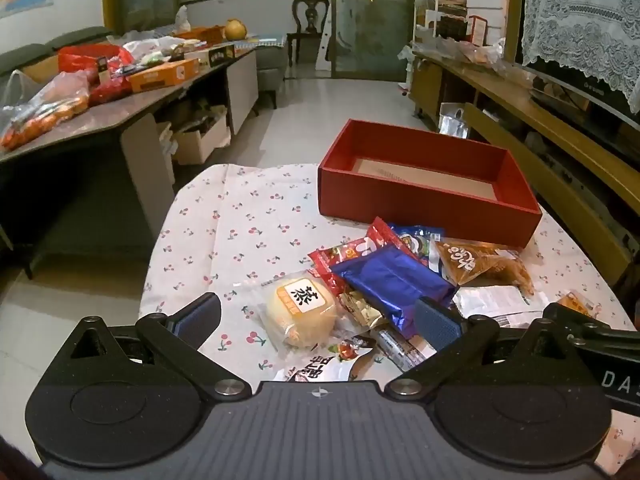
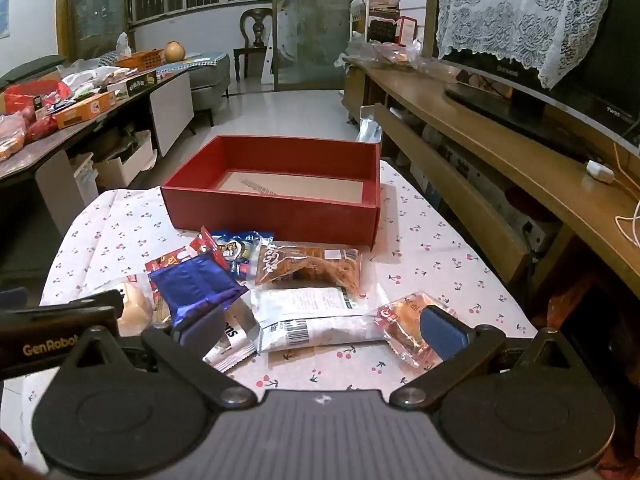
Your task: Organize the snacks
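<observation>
An empty red box [image 1: 424,204] [image 2: 276,208] stands at the far side of the cherry-print table. In front of it lies a pile of snack packets: a wrapped round bun [image 1: 302,310], a blue foil pack [image 1: 394,284] [image 2: 196,284], an orange-brown noodle pack [image 1: 480,266] [image 2: 308,266], a white packet [image 2: 316,314] and a small orange bun pack [image 2: 408,324]. My left gripper [image 1: 318,318] is open above the bun and blue pack. My right gripper [image 2: 320,326] is open over the white packet. Neither holds anything.
A long side table [image 1: 100,108] at the left carries bags and boxes of food. A wooden TV cabinet [image 2: 500,136] with a lace-covered screen runs along the right. Cartons sit on the floor under the side table.
</observation>
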`<state>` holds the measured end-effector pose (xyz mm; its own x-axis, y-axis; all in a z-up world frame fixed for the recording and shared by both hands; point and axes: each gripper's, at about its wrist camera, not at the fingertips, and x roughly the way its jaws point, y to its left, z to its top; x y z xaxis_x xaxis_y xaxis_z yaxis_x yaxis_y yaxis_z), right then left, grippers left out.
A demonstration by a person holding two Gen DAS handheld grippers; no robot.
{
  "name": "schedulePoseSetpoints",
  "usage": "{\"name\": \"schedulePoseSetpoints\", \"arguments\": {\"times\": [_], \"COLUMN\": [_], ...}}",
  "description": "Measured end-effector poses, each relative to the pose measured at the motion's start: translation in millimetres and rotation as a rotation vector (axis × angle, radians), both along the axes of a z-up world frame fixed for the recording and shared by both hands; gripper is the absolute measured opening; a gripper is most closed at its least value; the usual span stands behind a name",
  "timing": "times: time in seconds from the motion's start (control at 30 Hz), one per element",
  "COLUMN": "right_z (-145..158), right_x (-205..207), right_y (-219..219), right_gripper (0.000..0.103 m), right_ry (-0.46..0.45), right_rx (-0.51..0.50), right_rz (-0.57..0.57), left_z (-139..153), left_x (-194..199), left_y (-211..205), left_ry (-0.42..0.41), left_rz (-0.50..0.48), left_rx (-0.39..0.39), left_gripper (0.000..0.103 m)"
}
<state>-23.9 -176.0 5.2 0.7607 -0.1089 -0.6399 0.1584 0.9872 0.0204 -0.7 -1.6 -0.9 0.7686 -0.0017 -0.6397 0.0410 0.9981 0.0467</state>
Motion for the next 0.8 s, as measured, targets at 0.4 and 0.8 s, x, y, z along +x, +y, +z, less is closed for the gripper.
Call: {"name": "schedulePoseSetpoints", "arguments": {"times": [0.4,0.8], "right_z": [-8,-18], "right_x": [5,19], "right_y": [-1,4], "right_gripper": [0.103,0.103], "right_ry": [0.033,0.083], "right_rx": [-0.011,-0.021], "right_rz": [0.0,0.025], "left_z": [-10,-20], "left_x": [5,8], "left_y": [7,13], "left_ry": [0.055,0.096], "left_rz": [0.011,0.007], "left_rx": [-0.018,0.0], "left_gripper": [0.103,0.103]}}
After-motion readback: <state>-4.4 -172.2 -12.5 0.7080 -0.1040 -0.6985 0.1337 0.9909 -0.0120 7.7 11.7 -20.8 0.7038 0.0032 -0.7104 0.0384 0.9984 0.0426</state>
